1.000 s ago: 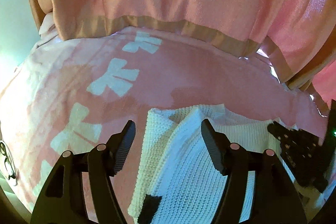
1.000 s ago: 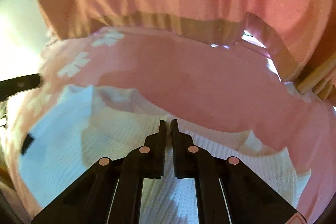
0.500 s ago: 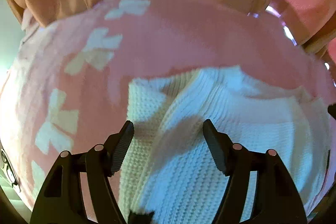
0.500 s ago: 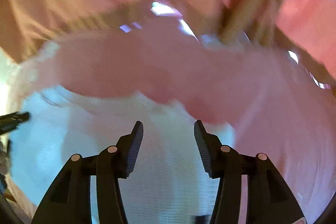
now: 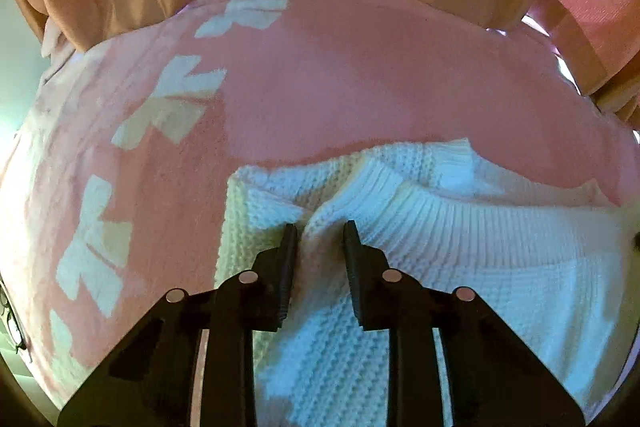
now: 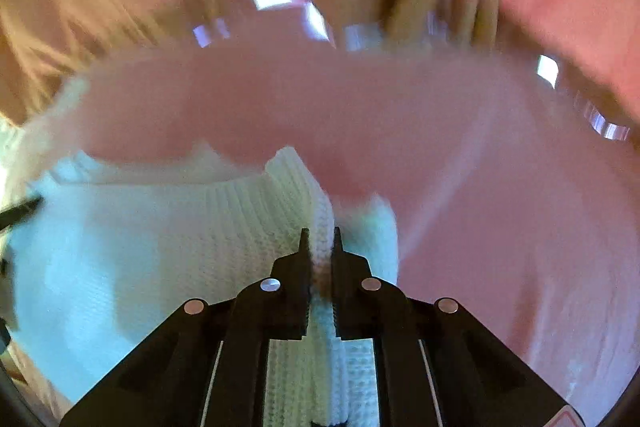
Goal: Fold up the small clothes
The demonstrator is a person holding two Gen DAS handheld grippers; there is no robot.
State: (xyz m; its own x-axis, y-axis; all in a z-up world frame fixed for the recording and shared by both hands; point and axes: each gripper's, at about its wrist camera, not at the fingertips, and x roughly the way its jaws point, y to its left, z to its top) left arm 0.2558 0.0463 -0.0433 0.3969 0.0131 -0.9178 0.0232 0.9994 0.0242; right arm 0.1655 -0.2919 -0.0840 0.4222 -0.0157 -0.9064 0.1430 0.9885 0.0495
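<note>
Two pinches on white sweater point(image 5: 460, 267): left gripper point(image 5: 319, 227) clamped on a bunched fold, right gripper point(image 6: 319, 233) clenched on ribbed edge; thin bites, could slip on lift; might snag pink blanket point(image 5: 360, 87).

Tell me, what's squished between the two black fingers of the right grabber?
A ridge of the white knitted sweater sits pinched in the right gripper. The right wrist view shows it, with the pink blanket underneath.
</note>
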